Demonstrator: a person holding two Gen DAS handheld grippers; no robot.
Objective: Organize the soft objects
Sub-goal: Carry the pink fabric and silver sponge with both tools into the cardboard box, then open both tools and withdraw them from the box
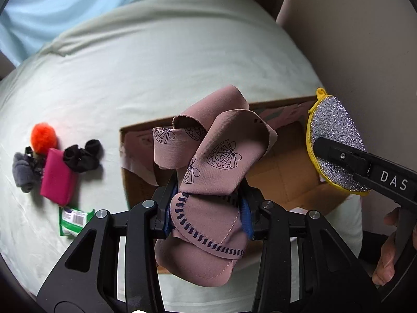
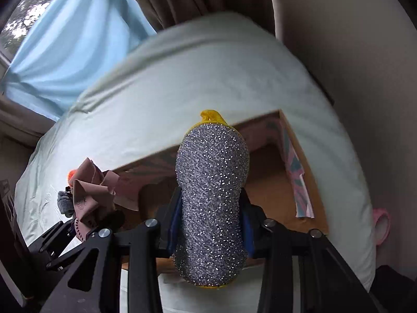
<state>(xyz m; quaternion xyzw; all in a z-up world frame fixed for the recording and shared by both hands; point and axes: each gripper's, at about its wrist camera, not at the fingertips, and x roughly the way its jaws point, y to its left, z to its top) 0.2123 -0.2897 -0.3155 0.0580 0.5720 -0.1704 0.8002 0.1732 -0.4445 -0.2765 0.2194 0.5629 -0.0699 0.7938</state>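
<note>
In my left wrist view, the nearest thing is the pink cloth [image 1: 208, 182], bunched up low in the middle of the frame, and my left gripper [image 1: 208, 208] is pinching it tight. Behind it sits the open cardboard box [image 1: 286, 182] on the pale bed sheet [image 1: 156, 65]. At the right, my right gripper [image 1: 336, 156] holds the sparkly scrub pad [image 1: 336, 127] over the box. Far left, an orange pom-pom [image 1: 43, 137], a grey sock [image 1: 22, 168], a pink sponge [image 1: 57, 180], a black sock [image 1: 82, 157] and a green packet [image 1: 74, 217] still wait on the sheet. In my right wrist view, the sparkly scrub pad [image 2: 211, 203] fills the middle, squeezed between my right gripper [image 2: 211, 224]. The box [image 2: 271, 195] lies just behind it. I think I should bring both grippers lower, right over the box floor, and then let go gently so nothing bounces out.
</note>
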